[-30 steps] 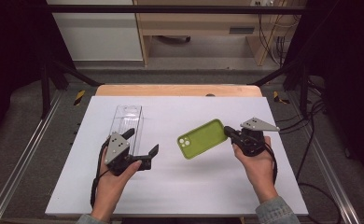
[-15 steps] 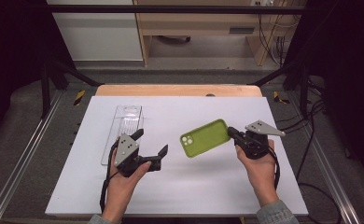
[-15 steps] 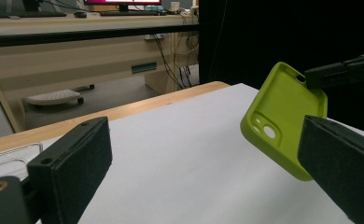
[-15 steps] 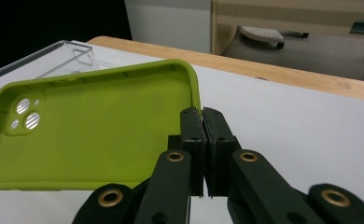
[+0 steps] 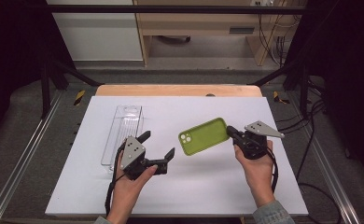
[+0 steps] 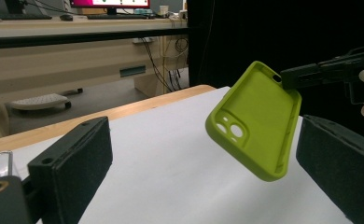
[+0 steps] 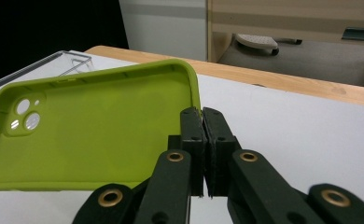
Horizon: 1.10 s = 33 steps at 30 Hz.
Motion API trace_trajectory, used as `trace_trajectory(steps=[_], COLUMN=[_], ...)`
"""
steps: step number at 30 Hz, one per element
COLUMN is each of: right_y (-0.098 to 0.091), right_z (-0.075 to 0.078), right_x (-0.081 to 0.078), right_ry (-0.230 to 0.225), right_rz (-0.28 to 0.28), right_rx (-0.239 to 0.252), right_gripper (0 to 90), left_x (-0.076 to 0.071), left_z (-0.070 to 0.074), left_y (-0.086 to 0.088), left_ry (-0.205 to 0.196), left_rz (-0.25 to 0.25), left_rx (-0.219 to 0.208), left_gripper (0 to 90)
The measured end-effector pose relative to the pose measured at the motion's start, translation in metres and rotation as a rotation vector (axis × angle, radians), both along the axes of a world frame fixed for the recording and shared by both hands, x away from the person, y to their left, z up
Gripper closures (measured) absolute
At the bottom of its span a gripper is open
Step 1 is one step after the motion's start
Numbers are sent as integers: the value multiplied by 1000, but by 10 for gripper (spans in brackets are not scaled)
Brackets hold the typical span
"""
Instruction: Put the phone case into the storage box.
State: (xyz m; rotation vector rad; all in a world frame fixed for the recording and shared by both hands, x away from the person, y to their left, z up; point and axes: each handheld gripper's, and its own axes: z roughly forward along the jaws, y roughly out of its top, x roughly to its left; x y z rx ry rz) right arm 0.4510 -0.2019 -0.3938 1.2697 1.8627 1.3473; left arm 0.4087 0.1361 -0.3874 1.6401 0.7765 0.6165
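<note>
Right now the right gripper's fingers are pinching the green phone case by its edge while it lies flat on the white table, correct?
Not quite. The right gripper does pinch the green phone case by its edge, but the case is lifted clear of the white table, tilted in the air. The left gripper view shows this.

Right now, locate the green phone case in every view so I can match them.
High view: green case right of centre, above the white mat.
Left gripper view: right of centre, tilted, camera cutout lowest.
Right gripper view: left half, its edge pinched by the right hand-held gripper.
Shared landmark: the clear box left of the case.
</note>
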Motion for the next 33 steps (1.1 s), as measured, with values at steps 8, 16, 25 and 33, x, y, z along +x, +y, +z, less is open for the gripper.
trace_trajectory(steps=[8, 16, 25, 33], right_y=[5, 11, 20, 26], right_z=[0, -1, -5, -9], right_x=[-2, -3, -9, -11], right_ry=[-21, -35, -49, -58], right_rz=[-9, -15, -13, -11], right_rx=[-1, -1, -19, -22], right_gripper=[883, 882, 883, 883], left_x=[-1, -1, -3, -3], left_z=[-1, -3, -10, -20], left_y=[-6, -10, -14, -16], left_ry=[9, 24, 47, 76], left_rz=[5, 6, 2, 12], left_rx=[6, 5, 10, -8], left_gripper=[29, 29, 33, 32])
